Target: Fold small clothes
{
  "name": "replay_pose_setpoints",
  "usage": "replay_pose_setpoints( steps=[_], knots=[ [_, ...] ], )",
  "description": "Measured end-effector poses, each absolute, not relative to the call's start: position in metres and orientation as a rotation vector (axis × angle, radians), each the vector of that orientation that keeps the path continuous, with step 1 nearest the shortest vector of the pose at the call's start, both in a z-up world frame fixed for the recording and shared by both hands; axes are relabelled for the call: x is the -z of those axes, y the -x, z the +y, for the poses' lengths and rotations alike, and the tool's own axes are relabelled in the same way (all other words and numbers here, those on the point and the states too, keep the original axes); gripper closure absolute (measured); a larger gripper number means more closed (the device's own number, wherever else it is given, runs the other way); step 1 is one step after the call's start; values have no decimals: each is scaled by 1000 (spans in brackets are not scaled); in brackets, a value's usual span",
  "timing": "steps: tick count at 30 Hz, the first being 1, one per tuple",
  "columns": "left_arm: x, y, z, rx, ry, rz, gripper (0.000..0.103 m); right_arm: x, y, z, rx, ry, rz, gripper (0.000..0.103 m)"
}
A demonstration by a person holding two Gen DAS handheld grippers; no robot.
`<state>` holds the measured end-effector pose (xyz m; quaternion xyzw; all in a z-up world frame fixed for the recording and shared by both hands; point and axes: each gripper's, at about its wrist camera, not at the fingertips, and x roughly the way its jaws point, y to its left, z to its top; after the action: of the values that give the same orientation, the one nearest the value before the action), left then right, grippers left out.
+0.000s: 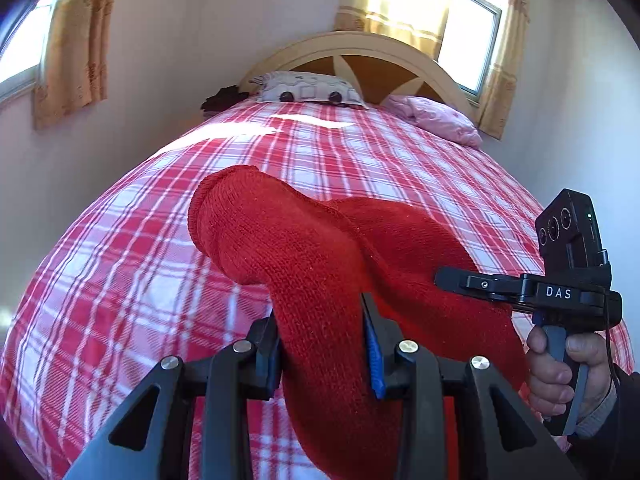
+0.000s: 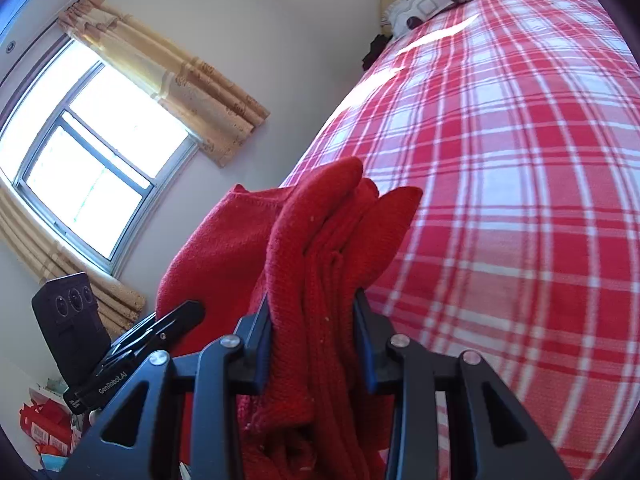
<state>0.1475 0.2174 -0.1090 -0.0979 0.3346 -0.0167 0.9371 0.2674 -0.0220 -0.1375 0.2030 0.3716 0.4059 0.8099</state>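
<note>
A red knitted garment [image 1: 304, 256] hangs above the red and white checked bed cover [image 1: 120, 248]. My left gripper [image 1: 322, 344] is shut on a thick fold of it; a tube-like end sticks up past the fingers. My right gripper [image 2: 312, 336] is shut on a bunch of several folded layers of the same garment [image 2: 316, 248]. In the left wrist view the right gripper [image 1: 444, 278] reaches in from the right, held by a hand, its tips against the cloth. In the right wrist view the left gripper [image 2: 188, 316] shows at the left, by the cloth.
The bed cover [image 2: 520, 160] stretches to a curved wooden headboard [image 1: 360, 48]. A patterned pillow [image 1: 308, 88] and a pink pillow [image 1: 436, 118] lie at the head. White walls and curtained windows [image 2: 88, 152] stand around. Red bags [image 2: 44, 428] sit on the floor at left.
</note>
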Motion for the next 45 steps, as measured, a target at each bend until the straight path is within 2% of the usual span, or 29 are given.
replay_pose_setpoints(
  steps=[5,11,14,16,17,20,22,23,27,29,31,33,36,39,45],
  knots=[
    [121,-144,241,3,223,705,68,143,-269,11,-902,-416,812,65],
    [162,-153,257,9,253,787,68,170,-281,31,-872,-399,877,65],
    [175,-153,263,4,282,789,62,191,-290,28,-847,-423,924,64],
    [178,-151,267,7,318,792,53,200,-293,24,-856,-454,941,62],
    [179,-151,268,-6,323,799,43,201,-294,22,-854,-461,941,62],
    [175,-140,269,-17,326,800,41,200,-292,17,-847,-465,940,54],
    [167,-128,269,-38,307,789,41,196,-286,9,-827,-453,921,42],
    [162,-121,267,-60,279,781,41,192,-281,0,-798,-442,901,40],
    [142,-95,258,-164,171,745,41,169,-258,-28,-677,-399,822,38],
    [130,-80,251,-196,131,712,40,155,-244,-38,-614,-361,780,33],
    [118,-66,244,-217,111,671,36,140,-228,-38,-588,-334,739,22],
    [104,-52,237,-236,105,629,22,123,-205,-37,-563,-285,689,16],
    [83,-34,230,-238,112,551,22,96,-170,-28,-532,-203,607,6],
    [66,-24,225,-224,110,517,21,73,-134,-20,-510,-121,524,0],
    [39,-9,215,-210,97,442,21,41,-84,-4,-455,17,390,0]
  ],
)
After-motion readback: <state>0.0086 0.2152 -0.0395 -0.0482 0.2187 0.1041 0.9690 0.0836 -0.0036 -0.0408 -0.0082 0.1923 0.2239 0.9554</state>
